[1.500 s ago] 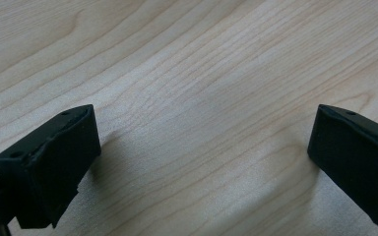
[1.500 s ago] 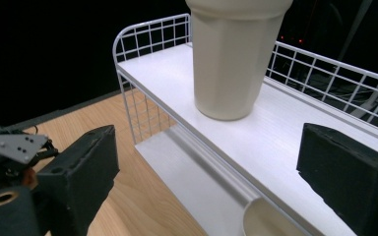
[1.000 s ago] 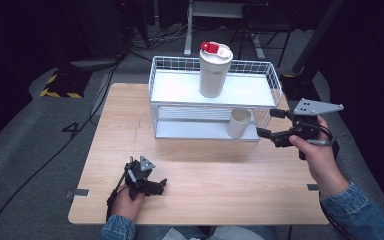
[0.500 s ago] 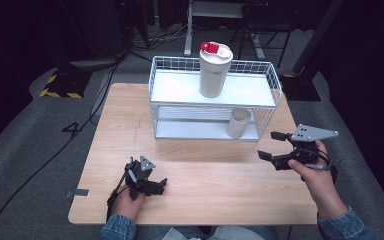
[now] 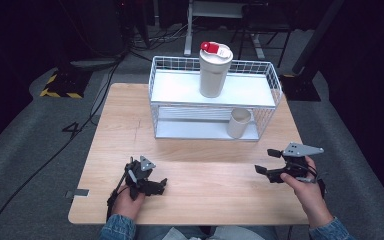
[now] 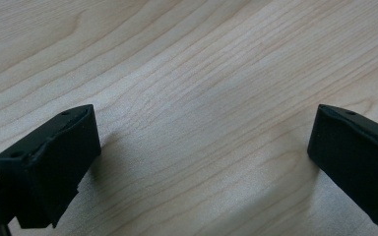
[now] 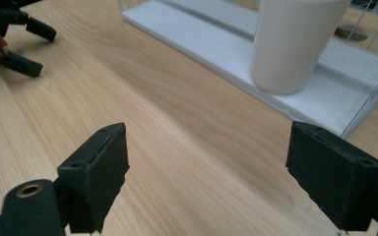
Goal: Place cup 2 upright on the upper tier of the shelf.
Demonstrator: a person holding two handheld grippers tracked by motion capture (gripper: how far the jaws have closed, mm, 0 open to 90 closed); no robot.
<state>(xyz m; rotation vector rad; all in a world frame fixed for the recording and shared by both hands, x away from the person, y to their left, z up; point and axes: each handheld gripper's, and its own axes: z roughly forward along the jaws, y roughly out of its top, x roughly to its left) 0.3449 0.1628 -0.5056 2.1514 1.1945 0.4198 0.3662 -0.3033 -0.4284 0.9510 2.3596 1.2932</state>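
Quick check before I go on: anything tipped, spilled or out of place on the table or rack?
Nothing stands out. The tumbler stands upright on the wire rack's top shelf, the mug upright on the lower one. Both grippers, left and right, are open and empty over the table.

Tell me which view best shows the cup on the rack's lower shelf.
The right gripper view: the cup looms close, upright on the lower shelf, though its top is cut off. The high view shows the whole cup, but small, inside the rack. The left gripper view faces bare table.
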